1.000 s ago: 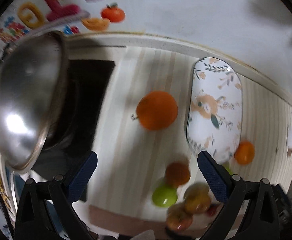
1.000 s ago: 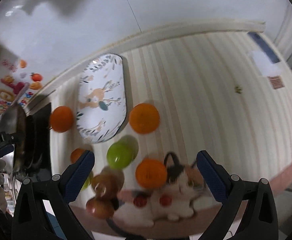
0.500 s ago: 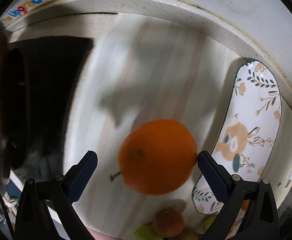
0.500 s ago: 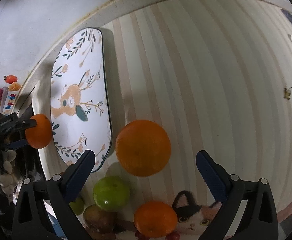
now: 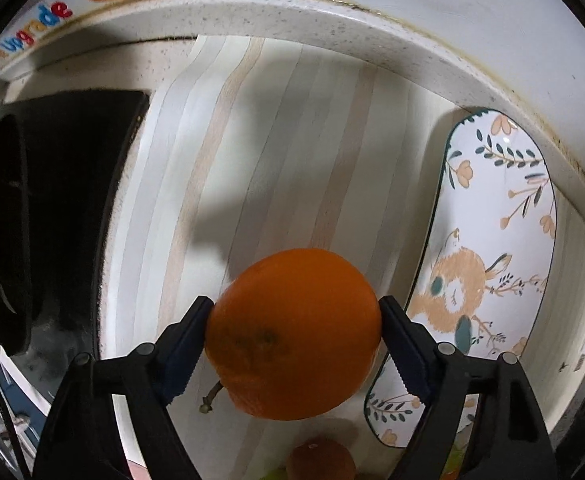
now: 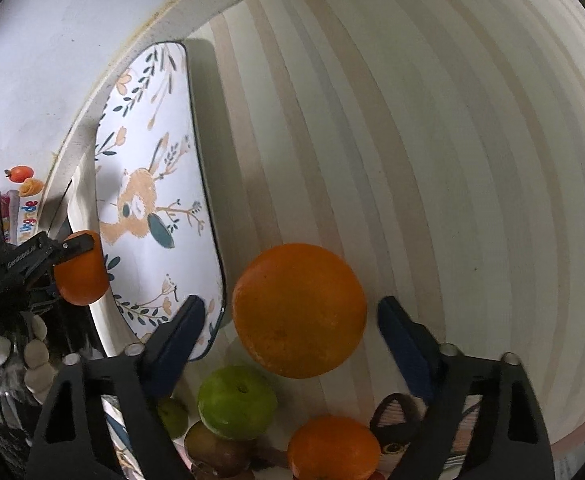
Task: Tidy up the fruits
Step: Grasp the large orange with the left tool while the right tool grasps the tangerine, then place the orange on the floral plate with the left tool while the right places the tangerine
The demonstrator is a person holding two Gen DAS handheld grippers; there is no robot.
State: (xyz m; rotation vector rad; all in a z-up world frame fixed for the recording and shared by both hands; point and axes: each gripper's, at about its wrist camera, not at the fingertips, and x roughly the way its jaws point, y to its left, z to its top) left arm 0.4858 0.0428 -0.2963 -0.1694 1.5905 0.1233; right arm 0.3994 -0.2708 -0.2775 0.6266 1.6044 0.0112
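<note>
In the left wrist view, my left hand-held gripper is clamped on an orange: both blue ribbed pads press its sides at 9 and 3 o'clock. The fruit is round, deep orange, with a dimpled matte peel and a short stem poking out at about 7 o'clock (the peel looks slightly creased near its lower edge). Under it lies the tabletop, striped in pale cream and beige wood-like bands. At 3 o'clock sits an oblong glossy plate with a dark rim and a printed rabbit and sprigs. A small brownish fruit peeks in at 6 o'clock.

In the right wrist view, my right hand-held gripper stands apart, its pads on either side of a second orange with a gap on each side. This one is large, smooth and evenly coloured, resting on the striped tabletop just beside the plate's right edge. At 6 o'clock cluster a shiny green apple, a smaller orange fruit and a dull brown fruit. At 9 o'clock I see the left gripper holding its orange.
</note>
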